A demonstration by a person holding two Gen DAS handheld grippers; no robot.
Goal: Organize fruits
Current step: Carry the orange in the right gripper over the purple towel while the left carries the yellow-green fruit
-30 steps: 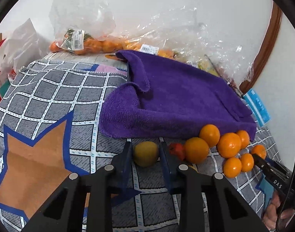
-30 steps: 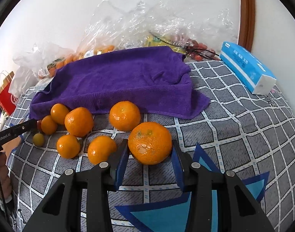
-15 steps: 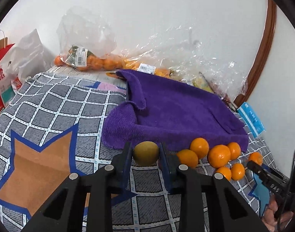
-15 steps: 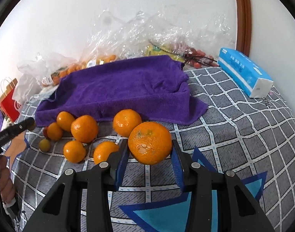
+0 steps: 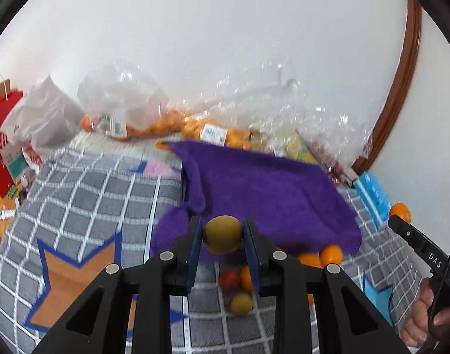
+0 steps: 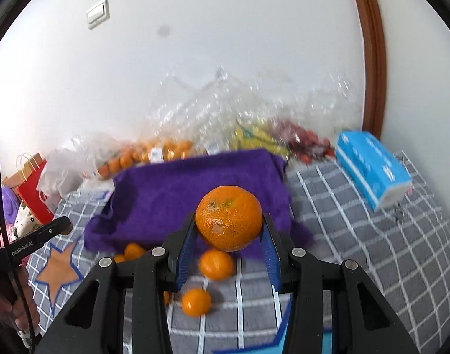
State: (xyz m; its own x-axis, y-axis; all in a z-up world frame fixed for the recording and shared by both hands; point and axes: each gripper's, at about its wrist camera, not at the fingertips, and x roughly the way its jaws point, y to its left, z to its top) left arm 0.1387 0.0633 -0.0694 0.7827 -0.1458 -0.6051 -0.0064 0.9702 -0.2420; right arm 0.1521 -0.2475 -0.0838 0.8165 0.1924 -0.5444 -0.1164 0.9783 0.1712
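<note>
My left gripper (image 5: 222,234) is shut on a small yellow-green fruit (image 5: 222,234), held in the air above the front edge of the purple towel (image 5: 263,188). Below it on the checked cloth lie a red fruit (image 5: 229,278), another yellow-green fruit (image 5: 241,303) and small oranges (image 5: 330,254). My right gripper (image 6: 228,230) is shut on a large orange (image 6: 228,217), lifted over the purple towel (image 6: 177,194). Small oranges (image 6: 216,264) stay on the cloth under it. The other gripper's tip with the large orange (image 5: 399,211) shows at the right edge of the left wrist view.
Clear plastic bags of oranges (image 5: 154,125) and other fruit (image 6: 284,138) lie along the wall behind the towel. A blue tissue pack (image 6: 372,171) sits at the right. A red paper bag (image 5: 5,144) stands at the left. The checked cloth (image 6: 372,250) covers the surface.
Both grippers have risen off the cloth with their fruit, so the loose fruit and the towel now appear lower and farther. Both views tilt up toward the wall.
</note>
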